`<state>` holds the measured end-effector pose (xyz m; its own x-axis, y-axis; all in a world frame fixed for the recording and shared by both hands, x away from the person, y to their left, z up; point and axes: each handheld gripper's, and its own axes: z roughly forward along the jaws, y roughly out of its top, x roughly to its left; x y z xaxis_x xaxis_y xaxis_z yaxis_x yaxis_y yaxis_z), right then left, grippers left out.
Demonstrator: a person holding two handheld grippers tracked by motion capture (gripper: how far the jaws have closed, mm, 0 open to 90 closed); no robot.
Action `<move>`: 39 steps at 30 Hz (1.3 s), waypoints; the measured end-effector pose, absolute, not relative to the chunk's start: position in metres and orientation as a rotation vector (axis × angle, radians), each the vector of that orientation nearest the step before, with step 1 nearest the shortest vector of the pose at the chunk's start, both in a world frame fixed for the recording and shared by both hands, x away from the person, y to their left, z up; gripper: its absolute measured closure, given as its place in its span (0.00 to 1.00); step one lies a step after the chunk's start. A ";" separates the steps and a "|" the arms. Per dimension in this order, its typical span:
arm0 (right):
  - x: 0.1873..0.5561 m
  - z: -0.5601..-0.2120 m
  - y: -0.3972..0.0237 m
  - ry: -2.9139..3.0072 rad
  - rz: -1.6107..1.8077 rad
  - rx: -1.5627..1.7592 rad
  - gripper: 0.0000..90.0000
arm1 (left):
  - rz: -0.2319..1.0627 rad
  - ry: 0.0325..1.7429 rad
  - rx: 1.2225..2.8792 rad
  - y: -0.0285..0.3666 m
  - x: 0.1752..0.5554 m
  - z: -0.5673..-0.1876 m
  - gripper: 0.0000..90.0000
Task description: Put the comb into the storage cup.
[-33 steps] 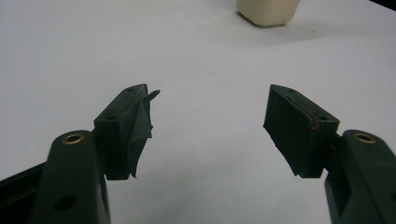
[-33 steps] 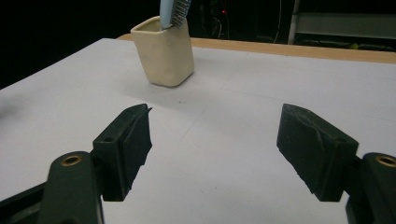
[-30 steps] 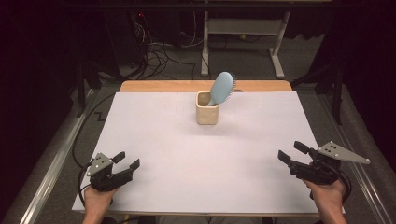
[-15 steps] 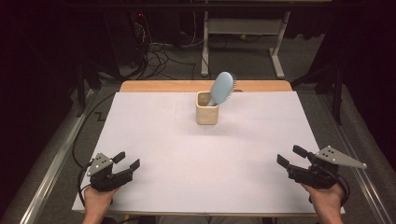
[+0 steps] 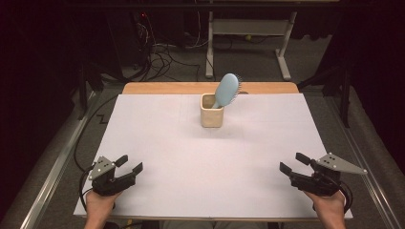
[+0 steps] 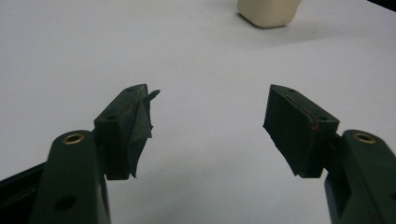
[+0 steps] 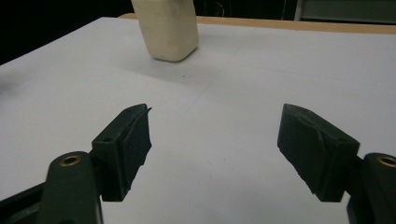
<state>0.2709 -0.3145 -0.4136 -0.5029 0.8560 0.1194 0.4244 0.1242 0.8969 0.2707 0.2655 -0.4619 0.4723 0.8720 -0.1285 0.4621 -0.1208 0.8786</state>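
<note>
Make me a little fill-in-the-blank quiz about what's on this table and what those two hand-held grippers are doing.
1. The light blue hairbrush stands handle-down inside a cream-coloured ____.
2. The jaws of the left hand-held gripper are ____, with nothing between them.
3. The right hand-held gripper holds ____.
4. The cup stands on a ____ sheet that covers the table.

Missing words: cup; open; nothing; white
</note>
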 end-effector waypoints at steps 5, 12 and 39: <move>0.271 -0.417 -0.316 1.980 1.352 1.243 0.29 | 0.532 1.139 1.752 0.265 0.270 -0.462 0.36; 0.270 -0.423 -0.319 1.978 1.346 1.253 0.29 | 0.531 1.140 1.752 0.266 0.270 -0.462 0.36; 0.268 -0.442 -0.329 1.976 1.313 1.310 0.31 | 0.527 1.134 1.761 0.264 0.271 -0.462 0.36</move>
<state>0.2677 -0.3291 -0.4416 -0.4624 0.8752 0.1422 0.4701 0.1061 0.8762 0.2705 0.2639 -0.4620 0.4784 0.8689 -0.1269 0.4627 -0.1267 0.8774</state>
